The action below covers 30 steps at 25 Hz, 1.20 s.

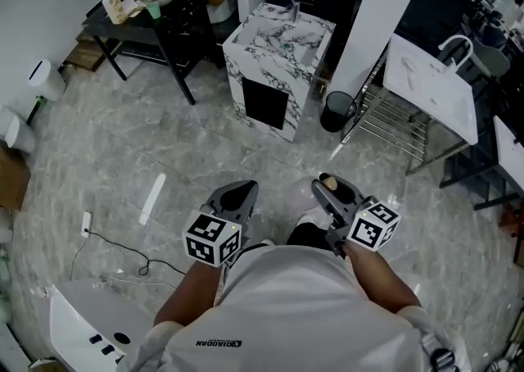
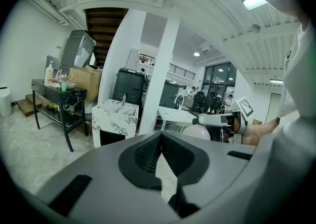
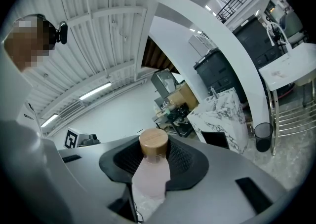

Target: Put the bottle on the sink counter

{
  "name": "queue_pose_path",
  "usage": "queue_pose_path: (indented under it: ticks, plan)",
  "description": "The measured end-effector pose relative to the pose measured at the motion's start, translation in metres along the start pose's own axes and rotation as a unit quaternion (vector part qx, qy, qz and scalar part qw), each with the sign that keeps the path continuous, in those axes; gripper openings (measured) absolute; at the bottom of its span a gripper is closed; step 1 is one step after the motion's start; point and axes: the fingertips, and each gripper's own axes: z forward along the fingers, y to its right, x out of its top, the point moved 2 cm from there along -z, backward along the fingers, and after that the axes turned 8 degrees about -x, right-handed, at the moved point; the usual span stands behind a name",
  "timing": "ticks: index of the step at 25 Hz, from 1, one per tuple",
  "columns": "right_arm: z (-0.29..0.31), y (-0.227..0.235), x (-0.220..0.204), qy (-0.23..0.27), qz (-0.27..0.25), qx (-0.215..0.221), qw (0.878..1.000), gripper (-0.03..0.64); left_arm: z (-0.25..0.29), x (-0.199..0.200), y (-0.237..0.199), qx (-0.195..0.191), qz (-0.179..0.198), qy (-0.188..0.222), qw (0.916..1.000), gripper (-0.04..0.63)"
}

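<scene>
Right gripper (image 1: 332, 191): the jaws are standing partly apart and are clamping a pale pink bottle (image 3: 149, 171) between their pads. The bottle's round wooden cap (image 3: 153, 142) is projecting just past the jaw tips. The bottle is being held in the air near the person, over the grey marbled floor (image 1: 164, 141) and well apart from the sink counter (image 1: 278, 43).

Left gripper (image 1: 240, 195): the jaws are closed, with their tips meeting and nothing held between them. It is hanging just left of the right gripper, at about the same height.

Sink counter: the white marble-patterned unit is standing at the far centre of the scene, with a tap (image 1: 295, 11) on its far edge and a dark square opening in its near face. A black bin (image 1: 336, 111) is standing on the floor just right of it, beside a white pillar (image 1: 381, 14).

Surroundings: a black table (image 1: 155, 26) carrying small containers is standing at far left. A white table (image 1: 434, 88) over a metal rack is standing at right. A white power strip (image 1: 86, 222) with a black cable is lying on the floor at near left.
</scene>
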Motion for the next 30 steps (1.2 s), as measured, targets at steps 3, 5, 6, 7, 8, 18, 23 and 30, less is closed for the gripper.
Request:
queue_pose_path:
  ticks: [3, 5, 6, 7, 8, 18, 23, 30]
  plan:
    - [0.008, 0.000, 0.000, -0.005, -0.004, 0.005, 1.000, 0.158, -0.002, -0.003, -0.008, 0.008, -0.008, 0.003, 0.9999, 0.014]
    - [0.014, 0.001, 0.001, -0.011, -0.006, 0.008, 1.000, 0.158, -0.002, -0.006, -0.012, 0.014, -0.013, 0.001, 0.9998, 0.014]
    - [0.017, 0.002, 0.001, -0.014, -0.007, 0.009, 1.000, 0.158, -0.003, -0.008, -0.014, 0.017, -0.015, -0.001, 0.9997, 0.014]
    - [0.020, 0.002, 0.000, -0.016, -0.007, 0.011, 1.000, 0.158, -0.003, -0.010, -0.016, 0.020, -0.016, -0.003, 0.9997, 0.014]
    - [0.025, 0.003, 0.000, -0.019, -0.007, 0.013, 1.000, 0.158, -0.003, -0.011, -0.019, 0.023, -0.017, -0.005, 0.9996, 0.014]
    - [0.083, 0.016, 0.011, -0.028, -0.002, 0.040, 0.999, 0.158, 0.014, -0.012, -0.062, 0.041, -0.037, -0.026, 0.9982, 0.014]
    - [0.120, 0.036, 0.026, -0.024, 0.006, 0.040, 0.999, 0.158, 0.036, 0.002, -0.096, 0.043, -0.031, -0.035, 0.9980, 0.014]
    - [0.176, 0.075, 0.064, -0.017, 0.011, 0.032, 0.999, 0.158, 0.080, 0.043, -0.153, 0.047, -0.018, -0.026, 0.9984, 0.014]
